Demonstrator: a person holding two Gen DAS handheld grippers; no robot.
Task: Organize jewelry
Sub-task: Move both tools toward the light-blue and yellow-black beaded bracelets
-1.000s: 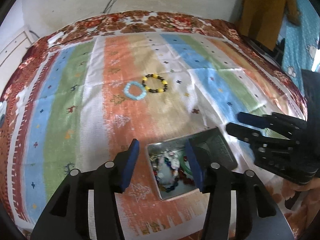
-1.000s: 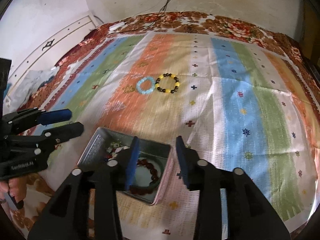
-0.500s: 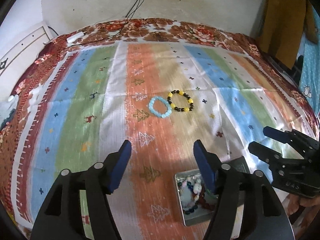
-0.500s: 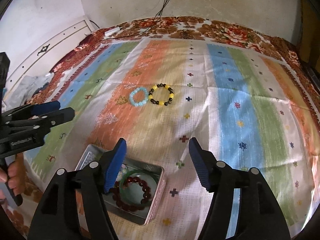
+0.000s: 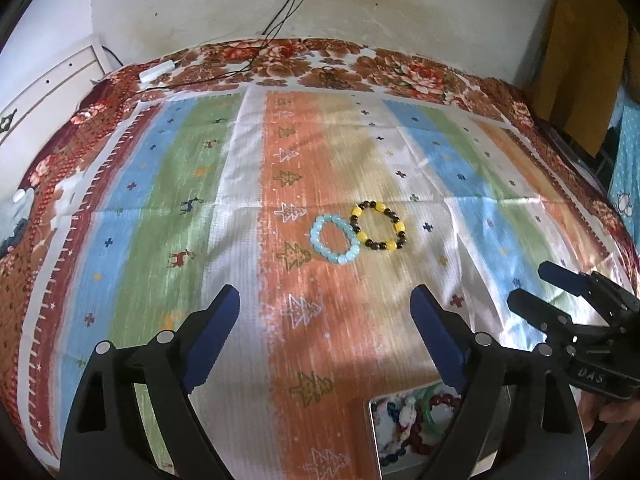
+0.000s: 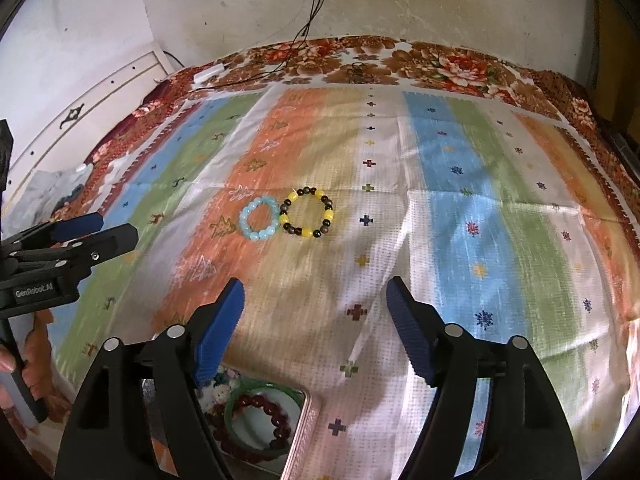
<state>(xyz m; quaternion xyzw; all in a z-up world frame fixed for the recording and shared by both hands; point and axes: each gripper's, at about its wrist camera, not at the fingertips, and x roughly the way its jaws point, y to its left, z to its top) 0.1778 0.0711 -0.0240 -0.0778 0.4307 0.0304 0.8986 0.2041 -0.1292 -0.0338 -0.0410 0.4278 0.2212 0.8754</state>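
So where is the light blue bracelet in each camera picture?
Left wrist view: the light blue bracelet lies just above the middle, on the orange stripe.
Right wrist view: the same bracelet lies left of the middle, also on the orange stripe.
Shared landmark: the black and yellow bracelet sits right beside it, on its right, in both.

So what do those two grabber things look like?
Both are black plastic with round silver bolts. The left gripper has smooth blue pads; the right gripper has ridged blue pads. White lettering sits on each gripper's side. Bare fingers hold a handle.
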